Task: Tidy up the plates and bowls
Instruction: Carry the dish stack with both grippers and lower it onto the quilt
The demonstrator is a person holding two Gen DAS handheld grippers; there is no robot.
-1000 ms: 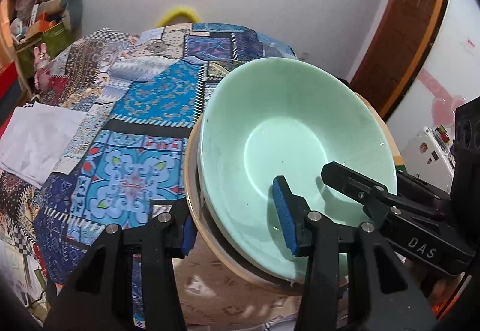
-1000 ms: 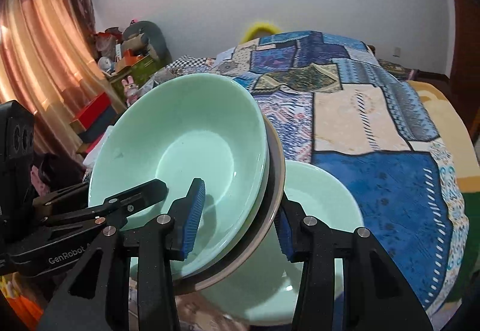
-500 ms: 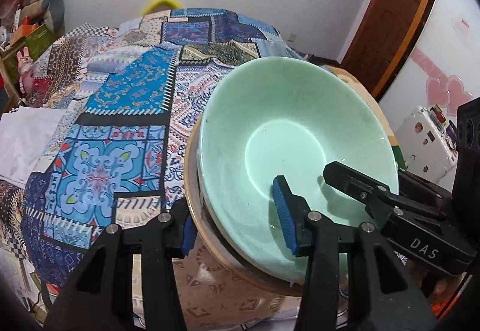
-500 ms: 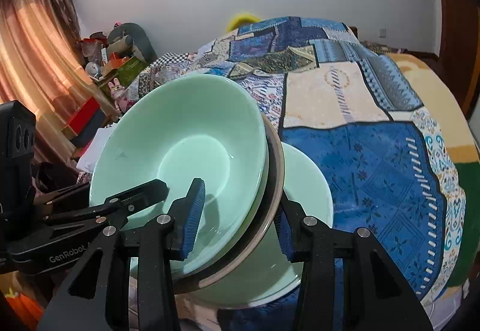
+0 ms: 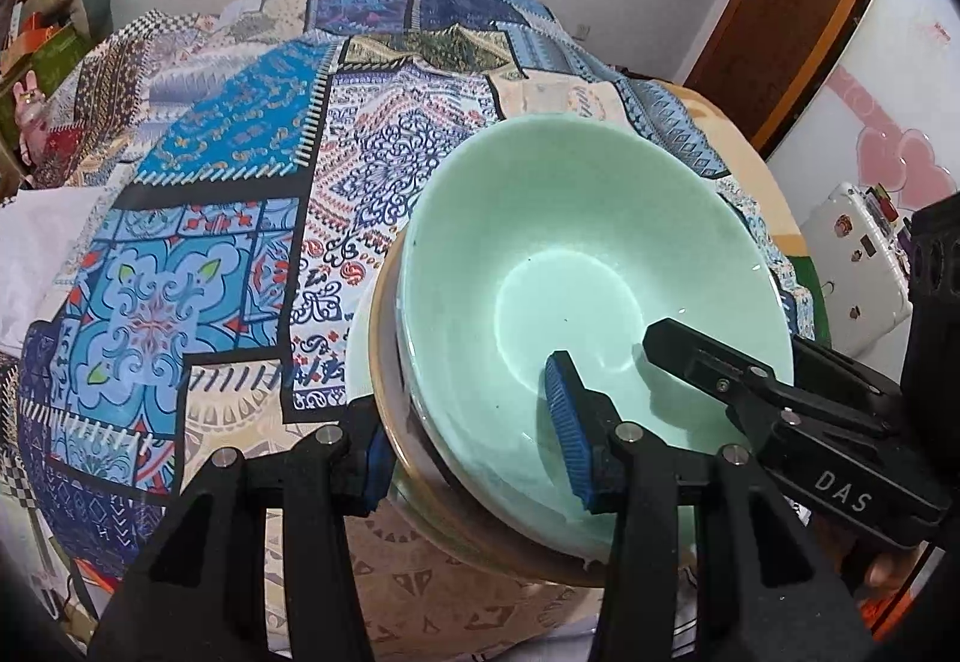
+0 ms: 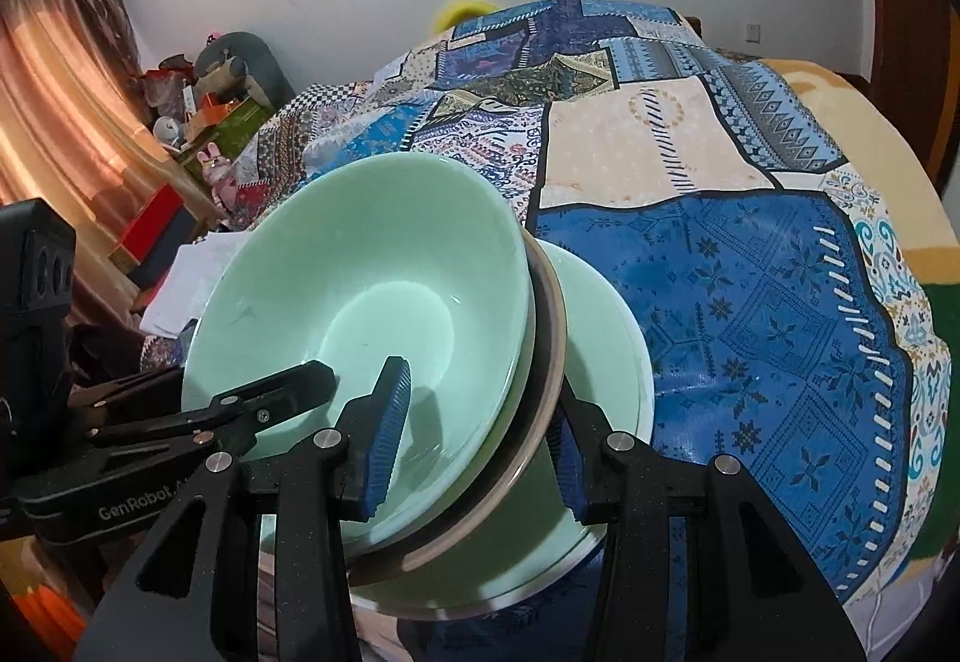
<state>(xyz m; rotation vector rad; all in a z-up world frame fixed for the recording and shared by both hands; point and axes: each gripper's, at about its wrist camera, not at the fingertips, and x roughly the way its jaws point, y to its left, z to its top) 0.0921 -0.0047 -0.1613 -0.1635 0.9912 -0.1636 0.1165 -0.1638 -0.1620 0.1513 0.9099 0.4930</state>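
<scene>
both grippers, left (image 5: 474, 458) and right (image 6: 474, 458), stay clamped on the rim of the stack (image 6: 540, 326) (green bowls over a tan plate). over the last second it has sunk toward the plate (image 6: 606, 338) on the quilt (image 6: 780, 302); nesting looks imminent.

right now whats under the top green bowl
A brown-rimmed plate sits directly under the green bowl, and below that a pale green dish shows. Their centres are covered, so anything between them stays hidden.
</scene>
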